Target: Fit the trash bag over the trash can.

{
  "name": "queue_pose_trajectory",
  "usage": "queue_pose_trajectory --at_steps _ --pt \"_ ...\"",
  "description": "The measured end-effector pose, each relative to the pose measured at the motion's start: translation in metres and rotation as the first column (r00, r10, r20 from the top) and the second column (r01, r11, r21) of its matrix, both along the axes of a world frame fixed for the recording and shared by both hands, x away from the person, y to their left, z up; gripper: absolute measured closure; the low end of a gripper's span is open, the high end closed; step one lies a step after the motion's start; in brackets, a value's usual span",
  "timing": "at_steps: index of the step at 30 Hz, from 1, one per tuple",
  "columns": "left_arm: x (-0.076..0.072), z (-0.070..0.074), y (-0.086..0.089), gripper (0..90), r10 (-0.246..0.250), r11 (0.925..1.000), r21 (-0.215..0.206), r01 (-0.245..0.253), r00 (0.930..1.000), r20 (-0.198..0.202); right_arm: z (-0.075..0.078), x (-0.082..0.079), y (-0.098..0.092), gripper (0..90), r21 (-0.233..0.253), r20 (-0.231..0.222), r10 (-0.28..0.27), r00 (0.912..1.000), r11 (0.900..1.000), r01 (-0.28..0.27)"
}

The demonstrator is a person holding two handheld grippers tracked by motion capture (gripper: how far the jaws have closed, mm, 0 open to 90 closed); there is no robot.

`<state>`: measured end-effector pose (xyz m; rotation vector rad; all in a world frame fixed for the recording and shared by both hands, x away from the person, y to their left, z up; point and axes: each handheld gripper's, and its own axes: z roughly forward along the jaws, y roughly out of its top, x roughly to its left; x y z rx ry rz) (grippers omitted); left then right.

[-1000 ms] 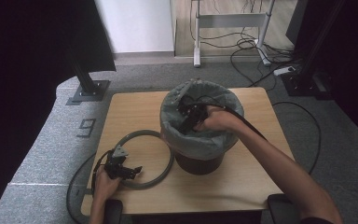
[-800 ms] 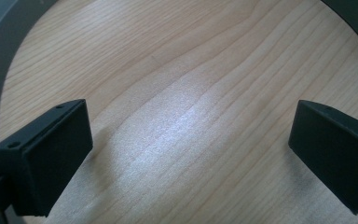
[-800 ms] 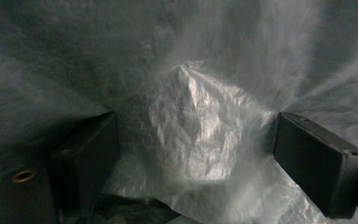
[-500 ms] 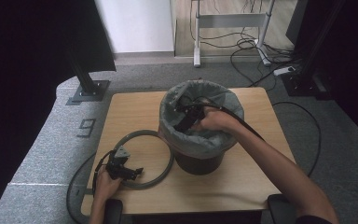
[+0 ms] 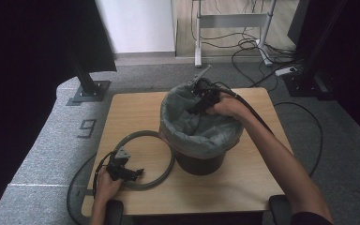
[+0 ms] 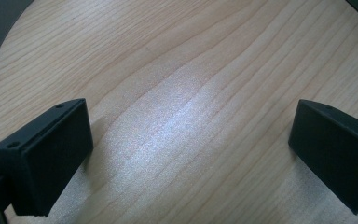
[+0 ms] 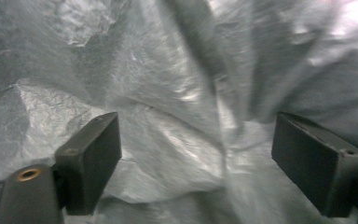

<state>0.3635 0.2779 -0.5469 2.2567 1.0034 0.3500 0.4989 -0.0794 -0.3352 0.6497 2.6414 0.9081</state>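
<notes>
A dark bin (image 5: 199, 161) lined with a grey plastic bag (image 5: 201, 133) stands on the wooden table (image 5: 248, 178). My right gripper (image 5: 194, 110) reaches down into the bin's mouth, jaws wide apart, facing crumpled bag lining (image 7: 168, 116) with nothing between them. A grey ring (image 5: 161, 176) lies flat on the table left of the bin. My left gripper (image 5: 138, 173) rests low over the ring's near edge, open, with bare wood (image 6: 186, 116) between its jaws.
A black monitor stand (image 5: 89, 89) sits on the grey floor beyond the table's left corner. Cables (image 5: 253, 49) and a white desk frame (image 5: 234, 21) lie behind the table. Black pads (image 5: 281, 208) flank the near edge.
My right gripper has moved from the bin's left rim toward the far side, deeper into the bag. The left gripper stays over the ring.
</notes>
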Motion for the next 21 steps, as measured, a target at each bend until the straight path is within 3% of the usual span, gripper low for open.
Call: queue_pose_trajectory --at_steps 4,8,11,17,21 --pt "0.0 0.0 0.0 0.0 -0.001 1.0 0.0 0.001 1.0 0.0 -0.022 0.007 0.011 13.5 -0.055 -0.054 0.003 0.9985 0.998 -0.006" --pt "0.0 0.0 0.0 0.0 -0.002 1.0 0.0 0.002 1.0 -0.001 -0.023 0.007 0.012 14.2 -0.065 -0.066 -0.003 0.9978 0.998 -0.001" --pt "0.0 0.0 0.0 0.0 0.0 1.0 -0.001 0.0 1.0 -0.001 -0.012 0.0 0.008 14.2 -0.029 -0.037 -0.009 0.9993 1.0 0.008" --pt "0.0 0.0 -0.001 0.0 0.008 1.0 -0.002 -0.008 1.0 -0.001 0.023 -0.017 -0.006 13.9 0.073 0.006 0.038 0.9992 0.997 -0.039" --pt "0.0 0.0 -0.002 0.0 0.012 0.9999 -0.002 -0.012 0.9999 -0.002 0.043 -0.027 -0.019 13.8 0.1 0.039 0.067 0.997 0.993 -0.07"
